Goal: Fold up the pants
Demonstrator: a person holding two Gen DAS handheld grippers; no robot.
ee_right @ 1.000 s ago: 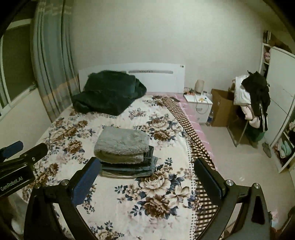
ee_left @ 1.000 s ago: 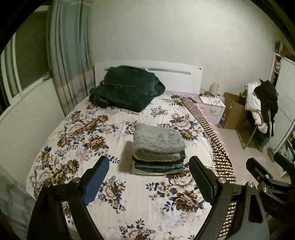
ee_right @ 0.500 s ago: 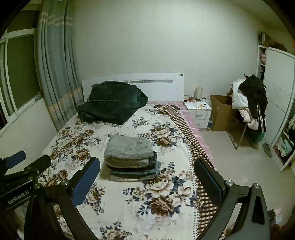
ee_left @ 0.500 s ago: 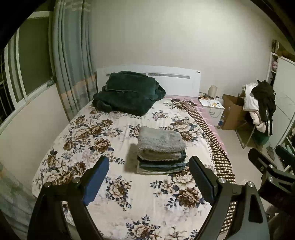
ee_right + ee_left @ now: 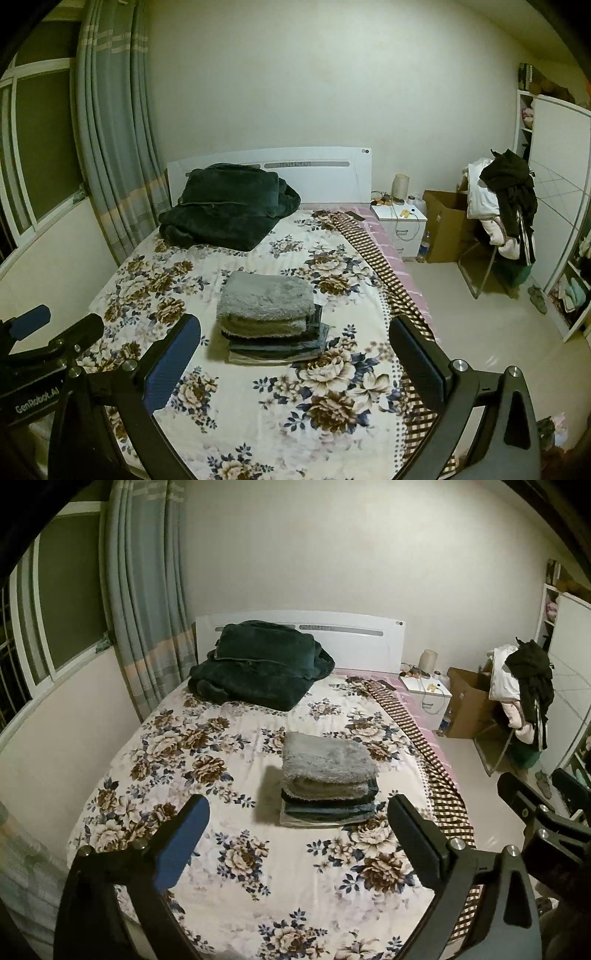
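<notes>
A stack of folded pants lies in the middle of the floral bed, grey fleece on top and darker pairs under it; it also shows in the right wrist view. My left gripper is open and empty, held well back above the foot of the bed. My right gripper is open and empty too, at the same distance from the stack. The left gripper's side shows in the right wrist view. The right gripper's side shows at the right of the left wrist view.
A dark green blanket lies heaped at the headboard. A white nightstand, a cardboard box and a chair piled with clothes stand right of the bed. Curtains and a window are on the left.
Both grippers have pulled back and risen away from the stack, so the bed and stack look smaller and more of the room shows. Both stay open.
</notes>
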